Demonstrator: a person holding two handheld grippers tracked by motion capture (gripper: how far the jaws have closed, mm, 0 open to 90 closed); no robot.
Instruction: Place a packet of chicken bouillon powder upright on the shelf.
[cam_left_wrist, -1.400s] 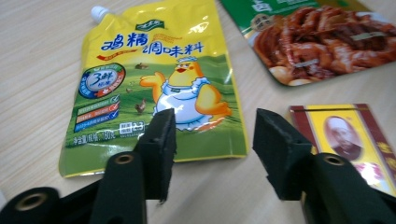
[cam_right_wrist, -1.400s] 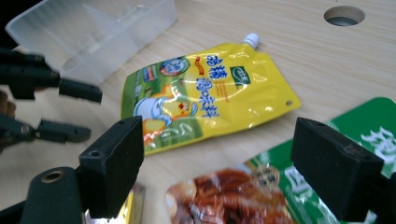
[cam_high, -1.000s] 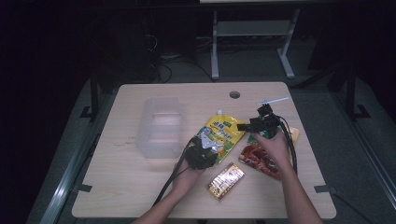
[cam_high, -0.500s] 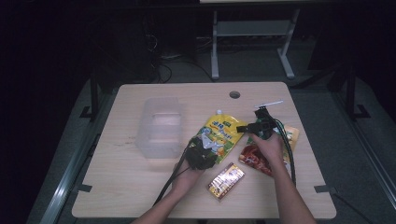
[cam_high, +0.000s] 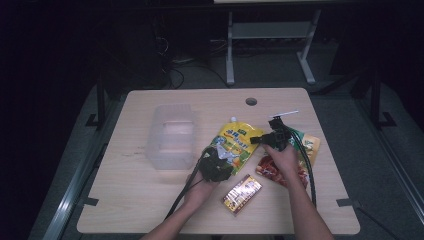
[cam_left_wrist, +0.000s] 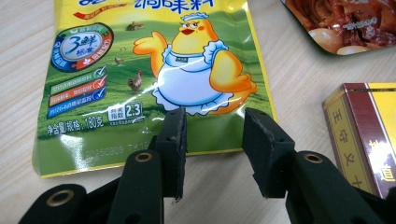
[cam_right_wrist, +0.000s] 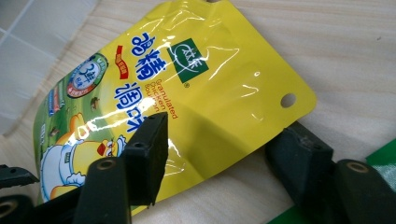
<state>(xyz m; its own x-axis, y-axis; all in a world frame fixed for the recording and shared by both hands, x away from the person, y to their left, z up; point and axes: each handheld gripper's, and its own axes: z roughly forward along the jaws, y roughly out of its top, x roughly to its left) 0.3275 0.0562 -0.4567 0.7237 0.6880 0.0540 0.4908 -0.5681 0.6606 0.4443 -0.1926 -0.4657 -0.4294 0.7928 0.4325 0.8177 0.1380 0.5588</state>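
- Since a second ago we see the right tool (cam_high: 261, 139) has sunk toward the pouch (cam_high: 235, 143) and its jaws have just been closing, with the pouch's upper edge between them.
- In the right gripper view one jaw lies over the yellow face of the pouch (cam_right_wrist: 187, 98) and the other stands just off its edge, by the punched hole; the pads do not press yet, so this tool (cam_right_wrist: 219, 154) is released.
- The left tool (cam_high: 216, 164) has kept its place at the pouch's bottom edge, at about 7 o'clock from the pouch's middle.
- In the left gripper view its jaws stand apart, either side of the lower hem below the hen print; the left tool (cam_left_wrist: 212, 149) is not clenched on the pouch (cam_left_wrist: 154, 79).
- The pouch lies flat on the surface (cam_high: 150, 210), near its middle.
- A clear tub (cam_high: 172, 135) stands at 9 o'clock from the pouch, just beside it.
- A small box (cam_high: 242, 193) lies at 6 o'clock from the pouch, near the left hand (cam_high: 200, 192).
- A red packet (cam_high: 272, 170) lies at 4 o'clock, under the right hand (cam_high: 282, 157).
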